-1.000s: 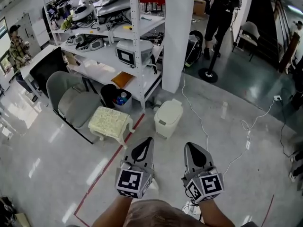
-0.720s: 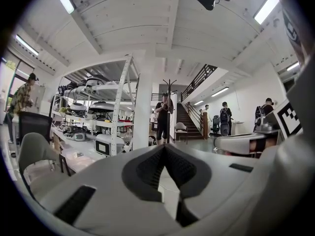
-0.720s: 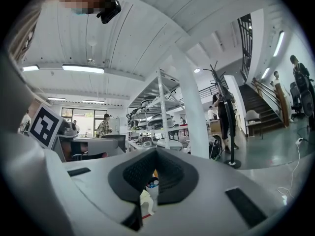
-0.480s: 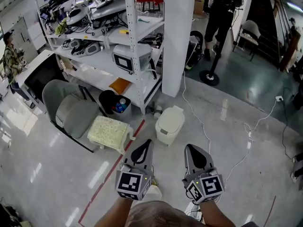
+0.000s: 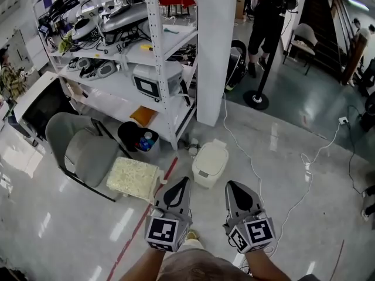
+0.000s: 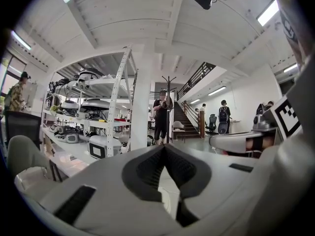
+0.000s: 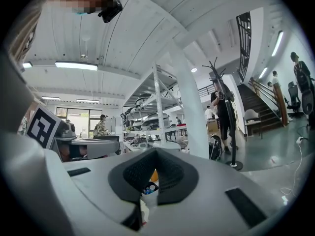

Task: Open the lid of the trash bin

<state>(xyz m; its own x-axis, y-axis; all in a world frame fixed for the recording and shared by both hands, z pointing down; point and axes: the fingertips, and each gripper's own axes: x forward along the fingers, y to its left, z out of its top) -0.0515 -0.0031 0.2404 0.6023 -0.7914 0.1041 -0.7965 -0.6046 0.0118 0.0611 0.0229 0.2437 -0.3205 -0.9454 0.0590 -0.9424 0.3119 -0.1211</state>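
Note:
A small white trash bin [image 5: 210, 164] with its lid down stands on the floor by the foot of the white column [image 5: 214, 51]. Both grippers are held side by side in front of me, just short of the bin. The left gripper [image 5: 182, 184] points at the bin's near left side, and its jaws meet with nothing between them. Level with it, the right gripper [image 5: 232, 186] is a little right of the bin and also shut and empty. In the left gripper view the left gripper [image 6: 164, 149] shows its pads pressed together; the right gripper [image 7: 155, 152] looks the same in its own view.
A metal shelving rack [image 5: 136, 57] full of equipment stands left of the column. Below it are a black bin [image 5: 138, 139] with bottles, a cream stool [image 5: 132, 178] and a grey chair [image 5: 82, 151]. White cables [image 5: 258, 174] and red floor tape [image 5: 140, 224] cross the floor. A person [image 5: 265, 22] stands beyond.
The view has moved forward: the white bin has come closer to the gripper tips and lower in the frame. Both grippers stay shut and side by side.

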